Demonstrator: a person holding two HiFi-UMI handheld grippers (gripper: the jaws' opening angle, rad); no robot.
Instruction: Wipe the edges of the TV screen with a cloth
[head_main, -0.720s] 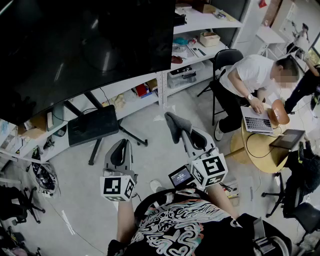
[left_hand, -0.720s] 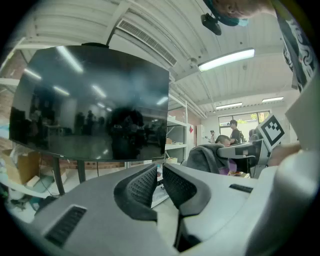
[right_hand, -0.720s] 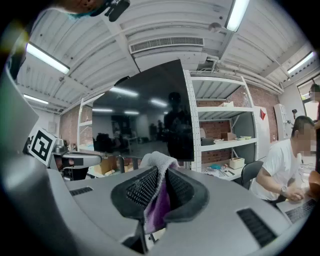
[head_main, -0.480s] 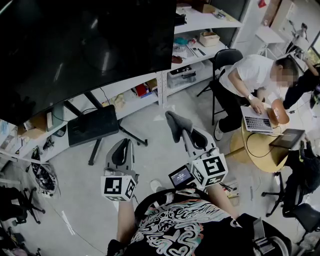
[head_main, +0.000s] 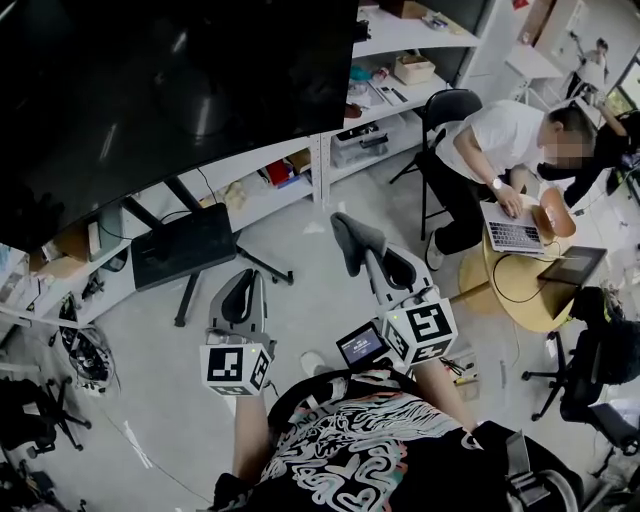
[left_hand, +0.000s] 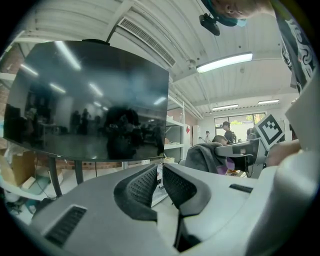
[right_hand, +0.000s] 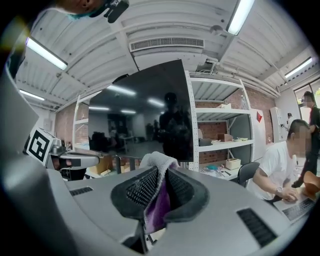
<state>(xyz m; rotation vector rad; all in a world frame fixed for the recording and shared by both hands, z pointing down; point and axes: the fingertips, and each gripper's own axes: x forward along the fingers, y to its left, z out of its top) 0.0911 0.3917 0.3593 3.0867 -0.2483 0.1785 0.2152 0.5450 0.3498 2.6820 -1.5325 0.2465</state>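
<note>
The big black TV screen fills the upper left of the head view, standing on a floor stand. My right gripper is shut on a grey cloth with a purple side, held below the screen's lower right corner and apart from it. In the right gripper view the cloth sticks up between the jaws of my right gripper, with the TV straight ahead. My left gripper hangs lower left, shut and holding nothing. In the left gripper view my left gripper points at the TV.
White shelving with boxes runs behind and right of the TV. A black seat stands by the TV stand's legs. A person sits on a black chair, typing on a laptop on a round table.
Both grippers have drifted slightly up toward the screen, the right one still holding the cloth. The seated person has shifted a little.
</note>
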